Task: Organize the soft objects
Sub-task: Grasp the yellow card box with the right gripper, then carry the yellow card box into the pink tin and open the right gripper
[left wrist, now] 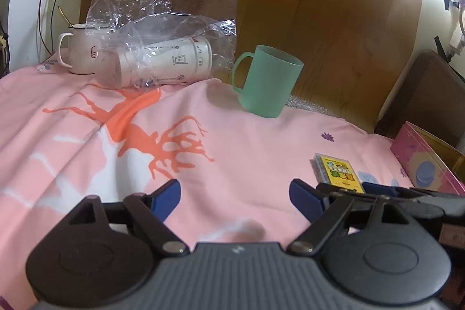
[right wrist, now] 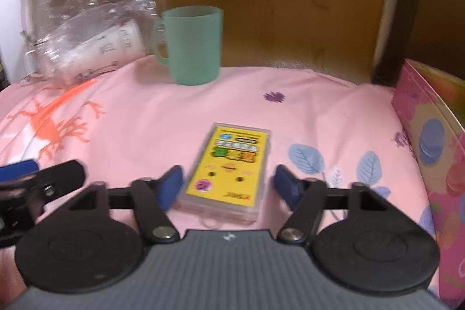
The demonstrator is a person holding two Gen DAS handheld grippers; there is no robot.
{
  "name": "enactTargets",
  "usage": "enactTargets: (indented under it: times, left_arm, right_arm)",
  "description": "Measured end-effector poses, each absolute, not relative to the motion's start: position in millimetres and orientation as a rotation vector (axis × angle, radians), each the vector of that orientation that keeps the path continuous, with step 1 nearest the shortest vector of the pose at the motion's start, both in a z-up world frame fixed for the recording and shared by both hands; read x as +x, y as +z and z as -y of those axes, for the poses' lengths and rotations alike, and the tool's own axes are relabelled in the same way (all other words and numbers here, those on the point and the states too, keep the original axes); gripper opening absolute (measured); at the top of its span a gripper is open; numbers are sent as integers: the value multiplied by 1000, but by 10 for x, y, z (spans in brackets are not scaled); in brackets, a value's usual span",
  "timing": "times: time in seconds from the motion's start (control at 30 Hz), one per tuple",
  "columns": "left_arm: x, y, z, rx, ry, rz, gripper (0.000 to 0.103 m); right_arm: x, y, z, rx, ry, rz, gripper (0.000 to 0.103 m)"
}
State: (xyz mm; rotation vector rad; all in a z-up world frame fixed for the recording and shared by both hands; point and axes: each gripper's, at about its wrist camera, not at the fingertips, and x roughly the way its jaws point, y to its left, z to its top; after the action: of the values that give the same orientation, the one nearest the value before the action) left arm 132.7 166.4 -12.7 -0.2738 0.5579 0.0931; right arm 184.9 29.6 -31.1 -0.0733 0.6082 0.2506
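At the far left edge of the pink cloth point(left wrist: 261, 135) the clear plastic bag point(left wrist: 162, 10) was draped over a white mug point(left wrist: 78, 54). The left gripper point(left wrist: 234, 198) was held empty, jaws apart. The right gripper point(right wrist: 226, 185) straddled the yellow box point(right wrist: 229, 167), jaws apart, pads not pressing. A poorly centred closure could skid it across the cloth.

Both the left gripper point(left wrist: 234, 201) and right gripper point(right wrist: 229, 188) have blue-padded jaws, black linkages, silver pivot screws, ribbed grey bodies.
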Motion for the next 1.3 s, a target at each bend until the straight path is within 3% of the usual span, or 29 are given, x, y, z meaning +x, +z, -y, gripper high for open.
enactTargets:
  times: [0.4,0.8,1.0,1.3]
  left_arm:
    - [1298,-107,-1575,-210,72,-530,86]
    - [1257,-105,-1249,-23,2,-537,88]
    - [1158,-155,-818,75,-131,-592,88]
    - [821,-173,438,140,-539,-692,88]
  right_arm:
    - [1631,-302,-153,-103,319,-597,61]
    - [430,-374,806,-175,274,-563,61]
    - [-7,-501,1477,-87,98,-523,61]
    - [-444,-672,2056,-4,-25,-436,62]
